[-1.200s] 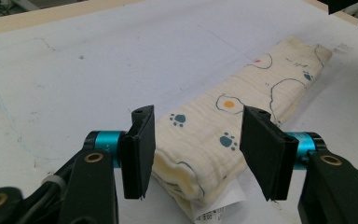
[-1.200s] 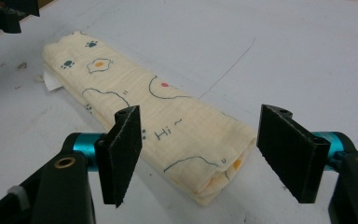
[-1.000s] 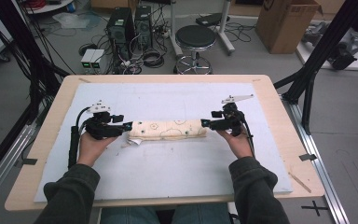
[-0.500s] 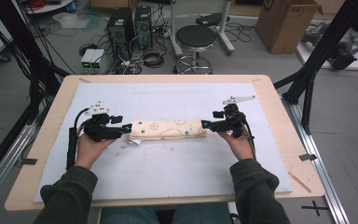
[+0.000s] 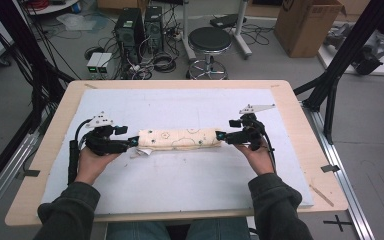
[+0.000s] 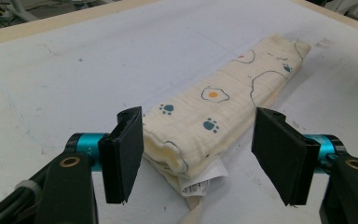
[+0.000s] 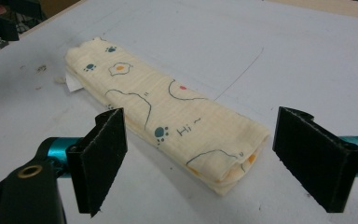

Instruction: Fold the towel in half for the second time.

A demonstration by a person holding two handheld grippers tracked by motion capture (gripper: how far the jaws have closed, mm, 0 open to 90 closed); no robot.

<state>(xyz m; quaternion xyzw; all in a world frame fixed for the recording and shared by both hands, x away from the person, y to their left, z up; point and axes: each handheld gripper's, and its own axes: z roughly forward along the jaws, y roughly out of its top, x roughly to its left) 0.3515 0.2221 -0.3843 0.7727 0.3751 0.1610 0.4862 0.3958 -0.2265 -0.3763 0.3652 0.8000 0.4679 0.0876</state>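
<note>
Releasing now: both claws, left (image 5: 134, 142) and right (image 5: 221, 135), have just been opening, spread off the folded cloth (image 5: 179, 139) lying mid-table (image 5: 300, 125). Backing straight out is looking wisest, keeping folds undisturbed.

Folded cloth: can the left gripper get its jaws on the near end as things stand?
Probably yes: the left gripper has its jaws standing open either side of the folded cloth end, having just been opening, with nothing between.

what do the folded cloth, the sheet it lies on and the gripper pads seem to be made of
Folded cloth: looks like soft cotton gauze, matte cream with a fine crinkled weave, printed paw and egg motifs, a sewn-in label.
Sheet: probably a matte white foam or plastic mat, smooth and scuffed; hard to tell which.
Left gripper pads: matte black, likely rubber or foam.
</note>
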